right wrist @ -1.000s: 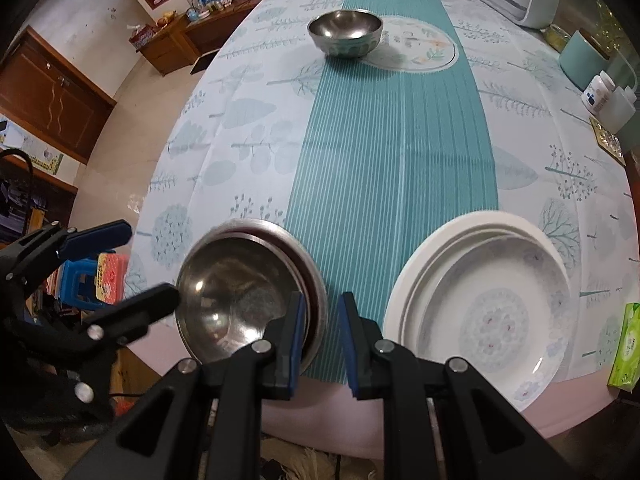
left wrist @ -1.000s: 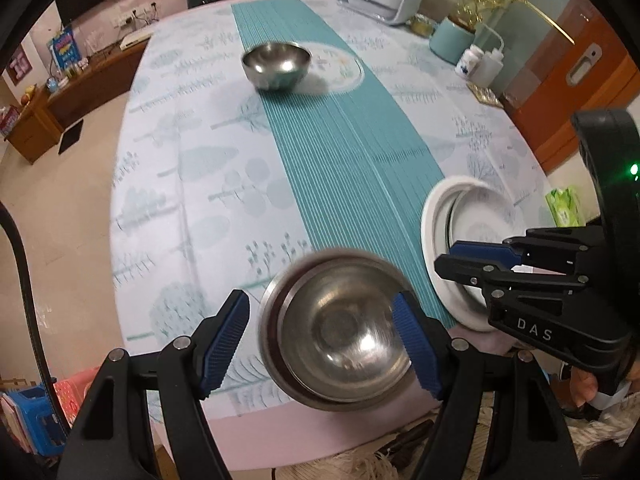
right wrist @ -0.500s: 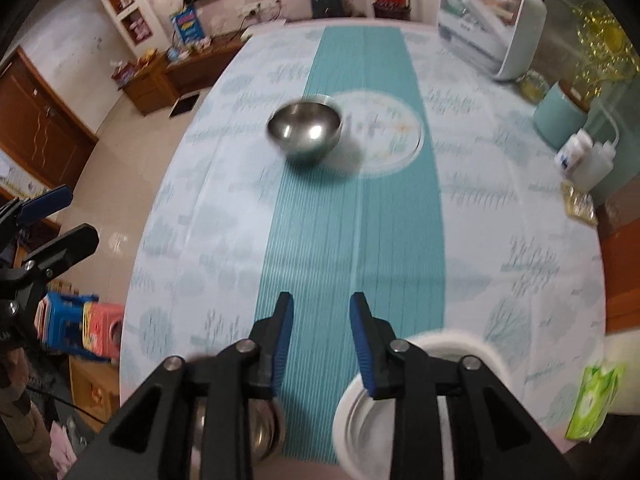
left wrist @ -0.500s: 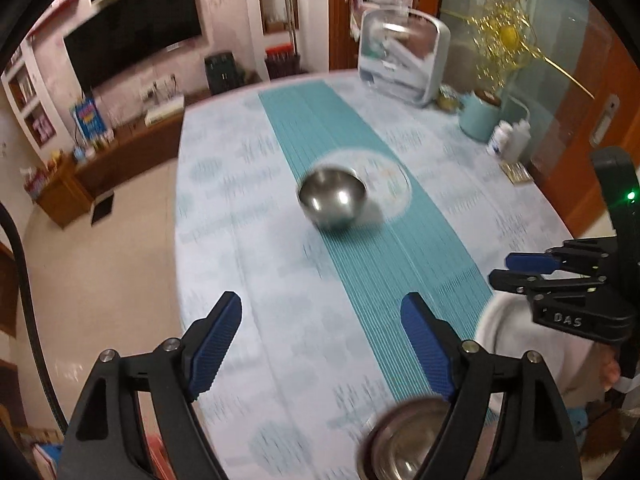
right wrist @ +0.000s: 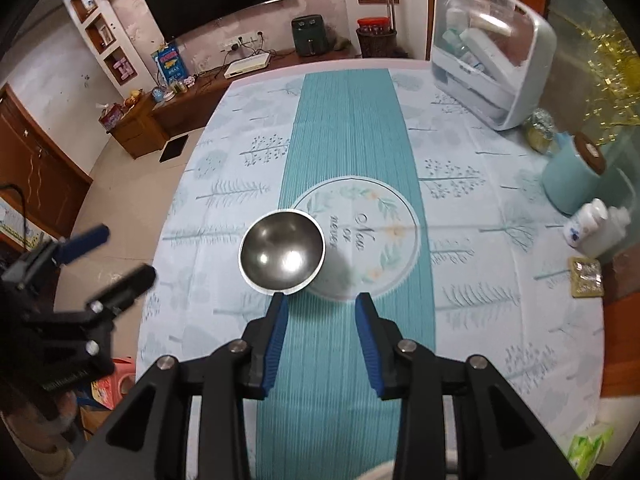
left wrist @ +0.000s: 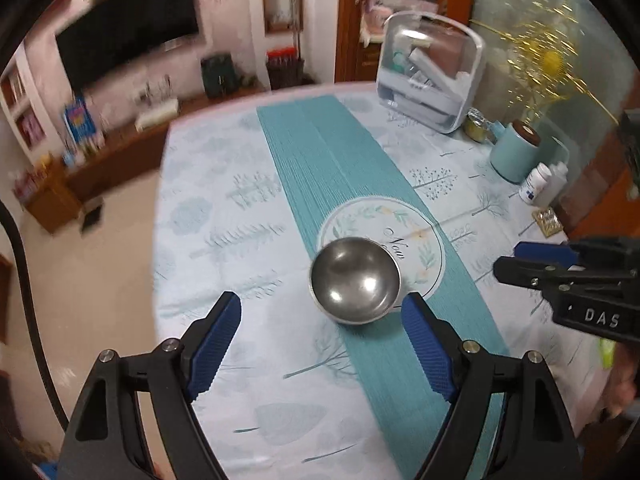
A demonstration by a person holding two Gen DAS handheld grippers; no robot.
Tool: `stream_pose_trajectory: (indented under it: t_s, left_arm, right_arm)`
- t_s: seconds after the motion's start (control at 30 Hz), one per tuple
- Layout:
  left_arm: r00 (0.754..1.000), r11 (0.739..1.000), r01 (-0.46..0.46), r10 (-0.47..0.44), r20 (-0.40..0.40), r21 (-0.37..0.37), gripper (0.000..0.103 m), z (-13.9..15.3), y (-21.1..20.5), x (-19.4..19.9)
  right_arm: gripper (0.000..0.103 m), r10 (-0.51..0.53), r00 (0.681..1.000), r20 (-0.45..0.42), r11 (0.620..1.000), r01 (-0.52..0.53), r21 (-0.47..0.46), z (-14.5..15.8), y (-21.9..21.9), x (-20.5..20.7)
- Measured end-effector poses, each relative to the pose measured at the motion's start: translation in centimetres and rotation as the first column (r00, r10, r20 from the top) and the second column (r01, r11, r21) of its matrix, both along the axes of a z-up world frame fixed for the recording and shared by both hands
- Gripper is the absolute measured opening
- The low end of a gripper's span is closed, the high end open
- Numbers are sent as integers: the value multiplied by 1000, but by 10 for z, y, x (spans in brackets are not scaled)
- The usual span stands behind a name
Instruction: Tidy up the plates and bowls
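Left wrist view: both grippers have left the near stack; left gripper [left wrist: 320, 344] gapes empty, right gripper [right wrist: 322, 342] has just been opening, empty; steel bowl [left wrist: 355, 280] looks next.

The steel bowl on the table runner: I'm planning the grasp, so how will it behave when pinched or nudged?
The steel bowl looks polished and shows highlights, so the pads may slip on its rim. Its rounded underside suggests that it could rock or slide on the table runner if pushed. It appears thin-walled and empty, so probably light and stiff.
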State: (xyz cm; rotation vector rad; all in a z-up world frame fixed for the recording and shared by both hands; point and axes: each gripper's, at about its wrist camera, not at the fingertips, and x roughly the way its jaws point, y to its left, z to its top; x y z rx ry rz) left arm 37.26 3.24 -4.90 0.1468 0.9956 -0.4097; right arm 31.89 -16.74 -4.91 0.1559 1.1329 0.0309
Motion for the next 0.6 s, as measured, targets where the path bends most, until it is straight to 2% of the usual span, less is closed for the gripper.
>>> stream_pose_trajectory:
  t_s: [0.07, 0.23, 0.47, 0.6]
  left_arm:
    - [998, 999, -18, 14, -67, -50, 81, -20, -1, 21]
    - [976, 989, -100, 76, -202, -111, 81, -73, 2, 58]
    - [942, 978, -165, 117, -314, -129, 81, -135, 1, 87]
    - [933, 978, -167, 116, -342, -124, 80, -154, -3, 93]
  right_arm:
    - [35, -18, 1000, -17, 999, 19, 36, -13, -4, 19]
    - [35, -41, 996, -76, 996, 47, 79, -51, -9, 51]
    - [35, -63, 983, -172, 989, 85, 122, -104, -13, 77]
    - [35, -51, 978, -203, 987, 81, 141, -123, -11, 85]
